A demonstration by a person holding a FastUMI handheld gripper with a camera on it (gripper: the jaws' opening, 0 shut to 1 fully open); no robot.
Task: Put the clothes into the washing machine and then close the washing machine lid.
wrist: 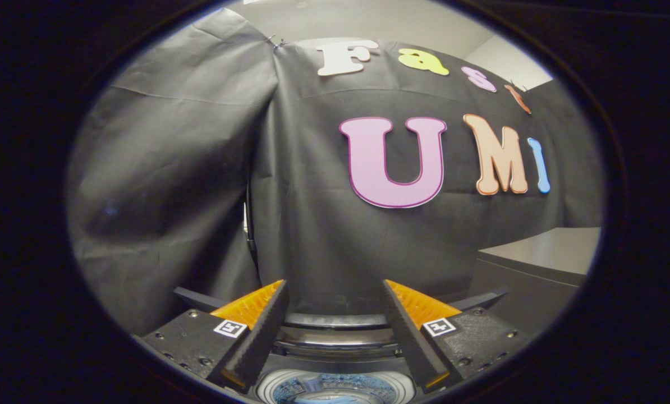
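Right below the tongs (335, 331), between the two fingers and a bit under them, sits the washing machine (335, 387) with its round drum opening facing up, so the lid is off the opening or raised; the curved band just ahead of the fingertips could be that lid (335, 321) standing up at the back, though I can't say for sure. The tongs are spread wide with nothing between the fingers, just bare air over the drum. There's something bluish with a pattern down in the drum (326, 388), maybe the clothes already inside, but it's too cut off to tell. My guess is the tongs hang over the opening like this because a drop-off is either done or about to happen, and closing the lid is the part that's left. Beyond the fingers it's all black cloth wall (200, 168), hanging in two panels with a seam between them. Off to the right of the tongs there's a plain grey bench (542, 252), its top catching the light.
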